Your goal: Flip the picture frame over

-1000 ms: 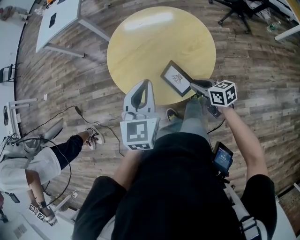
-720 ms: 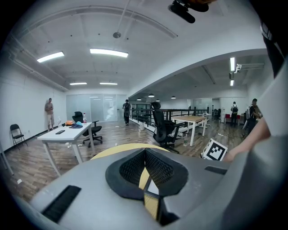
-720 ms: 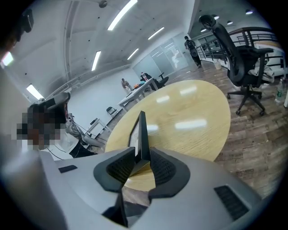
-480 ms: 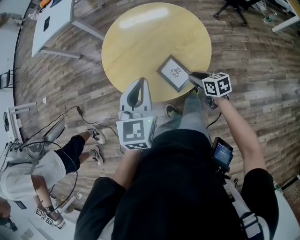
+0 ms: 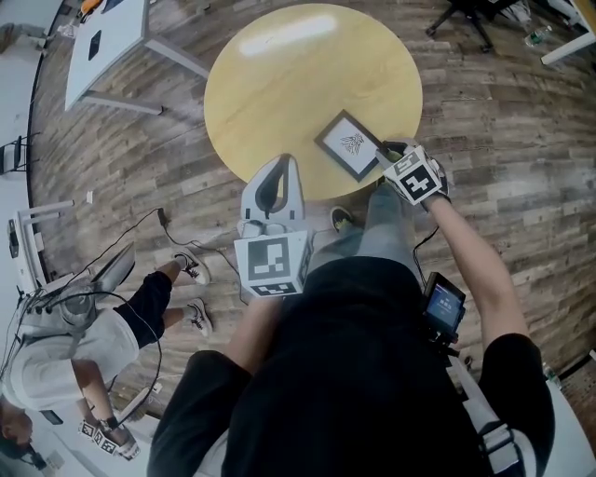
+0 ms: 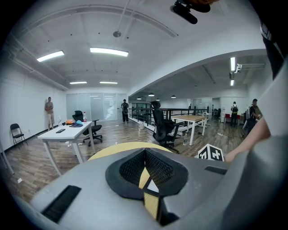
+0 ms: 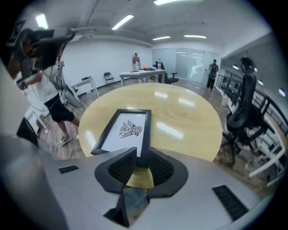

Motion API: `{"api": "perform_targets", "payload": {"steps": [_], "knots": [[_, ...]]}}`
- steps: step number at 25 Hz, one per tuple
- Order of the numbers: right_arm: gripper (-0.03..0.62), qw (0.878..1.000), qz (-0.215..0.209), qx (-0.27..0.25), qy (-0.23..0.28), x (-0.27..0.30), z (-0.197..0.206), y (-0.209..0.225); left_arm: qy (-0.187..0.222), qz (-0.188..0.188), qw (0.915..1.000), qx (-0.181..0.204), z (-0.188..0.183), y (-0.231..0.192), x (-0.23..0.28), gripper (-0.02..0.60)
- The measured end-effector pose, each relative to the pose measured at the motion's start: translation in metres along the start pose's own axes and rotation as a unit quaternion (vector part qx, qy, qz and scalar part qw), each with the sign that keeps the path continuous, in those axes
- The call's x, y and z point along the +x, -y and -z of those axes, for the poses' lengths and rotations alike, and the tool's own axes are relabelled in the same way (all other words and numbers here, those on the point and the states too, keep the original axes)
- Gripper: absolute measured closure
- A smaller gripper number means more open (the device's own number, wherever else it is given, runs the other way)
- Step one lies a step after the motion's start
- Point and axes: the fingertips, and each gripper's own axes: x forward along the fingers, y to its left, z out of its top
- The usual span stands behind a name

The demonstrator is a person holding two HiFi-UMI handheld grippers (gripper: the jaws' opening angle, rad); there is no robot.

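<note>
Own view only: right gripper [image 7: 141, 152] just closing, clamps picture frame [image 7: 123, 130] corner; left gripper [image 6: 145, 149] clenched, empty.

A round yellow table [image 5: 279, 84] stands on a grey-brown wood-plank floor [image 5: 494, 121]. Beyond the table to its left is a white desk [image 5: 112, 42], and beyond it to the right a black office chair [image 5: 466, 19]. Left of the table, black cables [image 5: 121, 247] trail over the planks (a person [image 5: 65, 345] sits there). Long ceiling lights [image 6: 108, 51] glare on the tabletop.

Bright ceiling lights [image 6: 108, 51], table [image 5: 279, 84] glare, fisheye-warped edges
</note>
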Motion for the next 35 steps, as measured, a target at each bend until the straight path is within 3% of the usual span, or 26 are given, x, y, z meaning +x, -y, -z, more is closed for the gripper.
{"api": "perform_targets", "payload": {"steps": [2,4,6,9,13,15,19,20,22,26,35], "knots": [[0.502,0.995,0.029,-0.093,-0.02,0.0,-0.003,-0.004,0.002,0.001,1.0,0.0,0.0,0.001,-0.001,0.558],[0.502,0.981,0.058,-0.184,-0.03,0.002,-0.009,-0.008,0.006,0.001,1.0,0.001,-0.002,0.002,-0.002,0.558],[0.5,0.971,0.063,-0.231,-0.015,-0.001,-0.024,-0.018,0.011,0.001,0.9999,0.004,-0.006,0.002,-0.002,0.558],[0.491,0.965,0.059,-0.251,0.052,-0.024,-0.069,-0.037,0.025,-0.001,0.9997,0.004,-0.015,-0.001,-0.005,0.558],[0.487,0.943,0.078,-0.272,0.178,-0.09,-0.151,-0.06,0.05,-0.003,0.9987,-0.003,-0.03,-0.003,-0.011,0.558],[0.488,0.928,0.087,-0.262,0.252,-0.136,-0.192,-0.071,0.065,-0.002,0.9979,-0.004,-0.041,-0.004,-0.015,0.558],[0.574,0.89,0.1,-0.211,0.392,-0.223,-0.249,-0.076,0.088,0.001,0.9961,-0.008,-0.061,-0.002,-0.021,0.558],[0.574,0.889,0.091,-0.174,0.413,-0.234,-0.255,-0.073,0.093,0.003,0.9957,-0.007,-0.065,-0.002,-0.021,0.558],[0.576,0.901,0.062,-0.085,0.422,-0.24,-0.252,-0.061,0.099,0.006,0.9951,-0.004,-0.071,-0.003,-0.023,0.558],[0.576,0.924,0.041,0.017,0.381,-0.223,-0.214,-0.036,0.099,0.011,0.995,-0.006,-0.075,0.003,-0.023,0.558],[0.576,0.928,0.049,0.021,0.369,-0.22,-0.192,-0.035,0.098,0.021,0.995,-0.003,-0.069,0.015,-0.02,0.558]]}}
